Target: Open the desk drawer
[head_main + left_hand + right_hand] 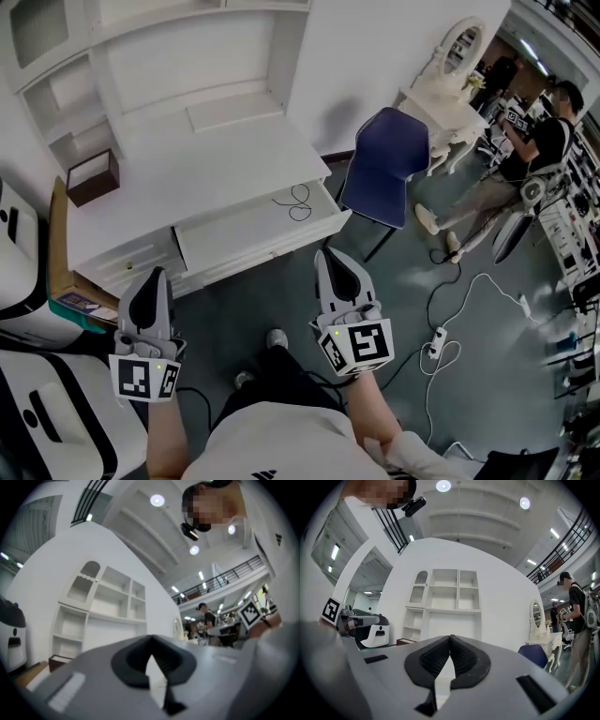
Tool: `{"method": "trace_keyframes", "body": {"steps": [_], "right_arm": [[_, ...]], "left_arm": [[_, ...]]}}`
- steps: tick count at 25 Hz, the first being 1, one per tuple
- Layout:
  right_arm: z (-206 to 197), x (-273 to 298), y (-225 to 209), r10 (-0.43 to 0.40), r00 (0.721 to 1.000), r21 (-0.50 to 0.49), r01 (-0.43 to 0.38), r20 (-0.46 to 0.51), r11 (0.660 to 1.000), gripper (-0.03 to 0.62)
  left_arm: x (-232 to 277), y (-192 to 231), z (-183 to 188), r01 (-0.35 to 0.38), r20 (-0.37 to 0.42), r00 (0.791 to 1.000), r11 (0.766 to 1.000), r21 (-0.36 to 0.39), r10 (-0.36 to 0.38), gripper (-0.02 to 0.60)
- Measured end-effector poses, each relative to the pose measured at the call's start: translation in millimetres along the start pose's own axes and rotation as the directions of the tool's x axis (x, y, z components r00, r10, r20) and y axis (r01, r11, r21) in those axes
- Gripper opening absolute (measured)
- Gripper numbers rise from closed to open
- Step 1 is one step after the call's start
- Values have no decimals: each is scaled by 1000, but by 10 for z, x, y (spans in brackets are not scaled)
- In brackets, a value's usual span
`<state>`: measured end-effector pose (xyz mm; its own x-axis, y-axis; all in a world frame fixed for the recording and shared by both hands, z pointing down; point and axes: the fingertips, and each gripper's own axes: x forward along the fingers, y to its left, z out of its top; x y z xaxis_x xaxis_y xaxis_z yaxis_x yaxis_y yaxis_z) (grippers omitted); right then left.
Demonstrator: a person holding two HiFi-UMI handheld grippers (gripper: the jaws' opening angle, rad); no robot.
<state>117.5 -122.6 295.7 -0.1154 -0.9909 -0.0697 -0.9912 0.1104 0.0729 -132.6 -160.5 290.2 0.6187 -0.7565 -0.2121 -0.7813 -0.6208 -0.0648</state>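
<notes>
The white desk (197,159) stands ahead under a white shelf unit. Its wide middle drawer (258,234) is pulled out, with a thin black cord lying at its right end. My right gripper (330,258) hangs in the air just in front of the drawer's right front edge, jaws shut on nothing, pads meeting at the tips (450,638). My left gripper (153,279) hovers in front of the desk's small left drawer (131,261), its jaws closed tip to tip (151,639) and empty.
A brown open box (92,176) sits on the desk's left end. A blue chair (386,164) stands right of the desk, and a white dressing table with mirror (459,80) beyond it. A power strip and white cables (439,339) lie on the floor. A person (525,155) stands at far right.
</notes>
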Motion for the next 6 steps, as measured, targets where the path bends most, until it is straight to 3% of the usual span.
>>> {"method": "trace_keyframes", "body": {"steps": [6], "right_arm": [[3,9,52,3,1000,2,-3,-1,1000,2]], "left_arm": [[-48,38,-5,-7,2,1000,1000,-5,7,6]]}}
